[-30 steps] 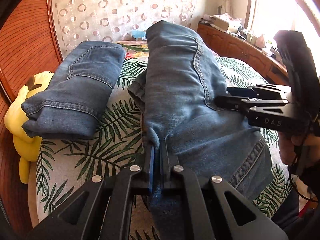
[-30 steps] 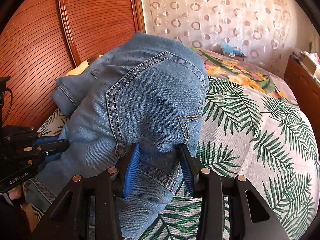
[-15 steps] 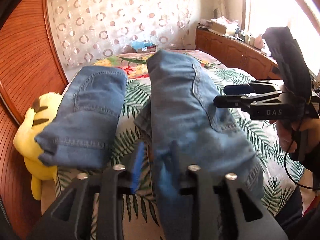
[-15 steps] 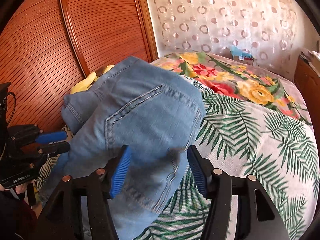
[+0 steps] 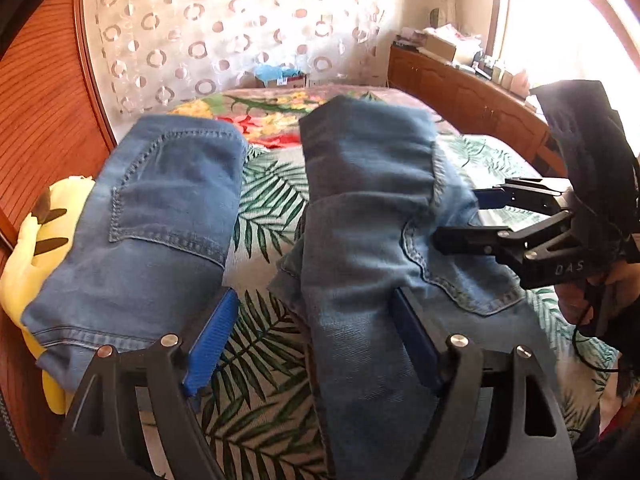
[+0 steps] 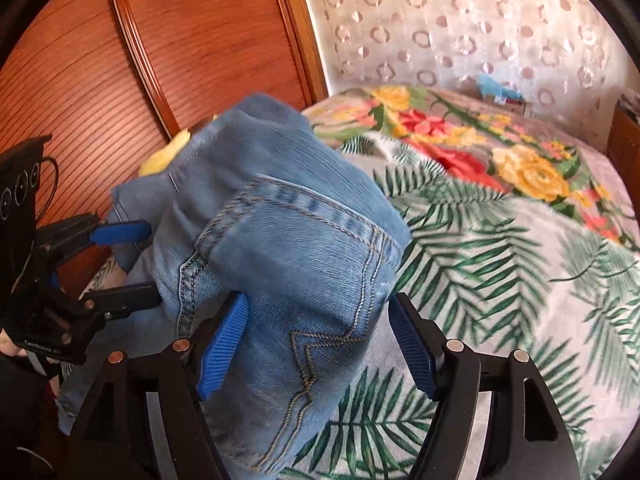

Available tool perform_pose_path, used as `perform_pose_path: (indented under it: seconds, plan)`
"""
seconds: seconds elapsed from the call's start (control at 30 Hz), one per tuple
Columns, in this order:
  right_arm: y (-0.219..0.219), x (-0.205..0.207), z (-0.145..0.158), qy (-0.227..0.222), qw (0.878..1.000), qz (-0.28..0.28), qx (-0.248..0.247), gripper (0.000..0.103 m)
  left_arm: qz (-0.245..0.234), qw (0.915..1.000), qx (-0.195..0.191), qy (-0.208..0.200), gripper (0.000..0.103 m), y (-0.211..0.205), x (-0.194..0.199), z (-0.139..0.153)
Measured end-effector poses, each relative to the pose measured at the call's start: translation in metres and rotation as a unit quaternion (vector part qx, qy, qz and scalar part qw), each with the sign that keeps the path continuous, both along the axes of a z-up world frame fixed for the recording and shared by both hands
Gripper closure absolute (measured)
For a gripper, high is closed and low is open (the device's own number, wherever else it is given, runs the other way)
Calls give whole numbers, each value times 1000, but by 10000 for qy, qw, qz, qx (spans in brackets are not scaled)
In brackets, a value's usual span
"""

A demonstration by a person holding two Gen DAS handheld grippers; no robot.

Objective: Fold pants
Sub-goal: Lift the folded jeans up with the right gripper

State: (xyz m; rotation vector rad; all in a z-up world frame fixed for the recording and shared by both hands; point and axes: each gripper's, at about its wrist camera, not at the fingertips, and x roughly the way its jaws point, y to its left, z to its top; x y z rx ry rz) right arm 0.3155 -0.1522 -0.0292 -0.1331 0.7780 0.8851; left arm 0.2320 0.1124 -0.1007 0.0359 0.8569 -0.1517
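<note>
A pair of blue jeans (image 5: 372, 248) lies folded lengthwise on the bed; it also shows in the right wrist view (image 6: 288, 264), with a back pocket on top. My left gripper (image 5: 312, 340) is open, its blue pads apart over the near left edge of the jeans, holding nothing. My right gripper (image 6: 316, 344) is open too, its pads either side of the near end of the jeans without pinching. It shows from the side in the left wrist view (image 5: 460, 216), at the right edge of the jeans. The left gripper appears in the right wrist view (image 6: 120, 264), open.
A second folded pair of jeans (image 5: 156, 216) lies to the left, partly on a yellow plush toy (image 5: 36, 240). The bed cover (image 6: 500, 264) has a palm-leaf and flower print. A wooden headboard (image 6: 168, 40) stands on the left, a wooden cabinet (image 5: 460, 92) at the right.
My left gripper has opened and let go of the jeans' edge. Both grippers have pulled back and risen, and the right gripper has opened wider. The jeans have settled lower on the bed.
</note>
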Motion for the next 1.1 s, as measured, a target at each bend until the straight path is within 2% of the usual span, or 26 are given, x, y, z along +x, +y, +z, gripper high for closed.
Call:
perform_pose_path:
  seconds: [0.3,0.33,0.37,0.4,0.43,0.5,0.53,0.6,0.7,0.9,1.1]
  plan:
    - [3,32,-18,693,9965,177,442,28,-90,9996,-246,117,25,6,2,-14]
    - [5,32,-18,661,9968,181,409,29,-124,9994,-296,108,28,6,1,-14]
    - [4,33,-18,671,9968,192,390,29,-188,9989,-407,125,40,6,0,-14]
    - [6,33,-18,696,9966,212,394,34,-260,9980,-551,157,51,5,-1,-13]
    - [7,34,-18,732,9962,247,413,38,-309,9973,-643,181,54,5,-1,-13]
    - [6,34,-14,765,9956,318,430,52,-409,9969,-649,148,66,0,-3,-10]
    - [6,32,-13,728,9959,349,402,55,-419,9972,-614,126,68,-2,-5,-9]
    - [2,25,-4,582,9967,389,410,68,-421,9974,-578,91,76,-6,-8,-4]
    - [1,13,15,252,9982,324,445,77,-399,9977,-554,1,80,-10,-13,4]
    - [9,-16,65,-262,9976,399,504,80,-241,9969,-625,-415,83,2,-36,37]
    - [24,-46,129,-885,9926,612,558,81,38,9916,-770,-1041,84,26,-57,85]
